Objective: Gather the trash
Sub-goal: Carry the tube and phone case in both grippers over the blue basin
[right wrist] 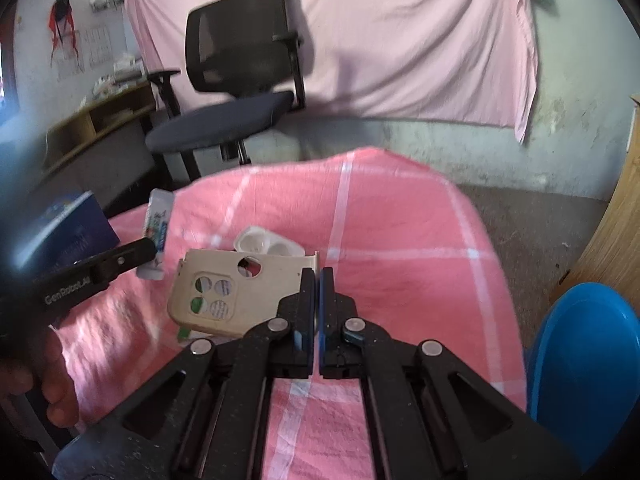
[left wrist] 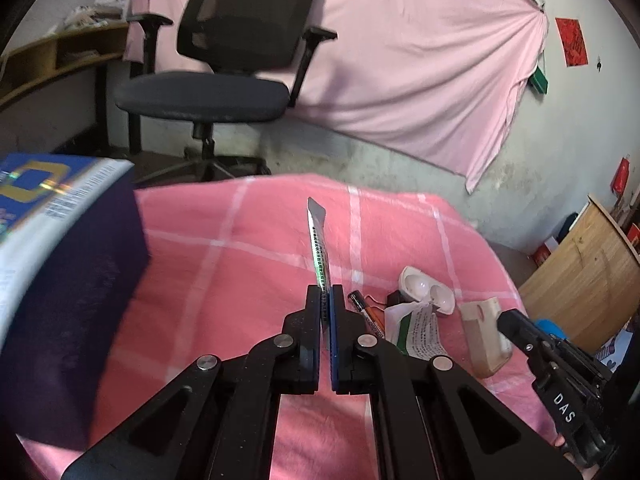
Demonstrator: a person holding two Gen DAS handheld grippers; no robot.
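Left hand-held gripper [left wrist: 327,294] clamped on flat printed wrapper [left wrist: 318,248], lifted edge-on above pink checked desk [left wrist: 224,264]. Right hand-held gripper [right wrist: 317,276] pinching edge of beige phone case [right wrist: 224,294]. Beyond: white earbud tray [right wrist: 266,245], office chair [left wrist: 224,80].

Bare pink cloth [right wrist: 400,220] ahead; blue box [left wrist: 60,240] crowding left.

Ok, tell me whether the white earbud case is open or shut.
Open: the earbud case lies on the pink checked cloth with both inner hollows showing.
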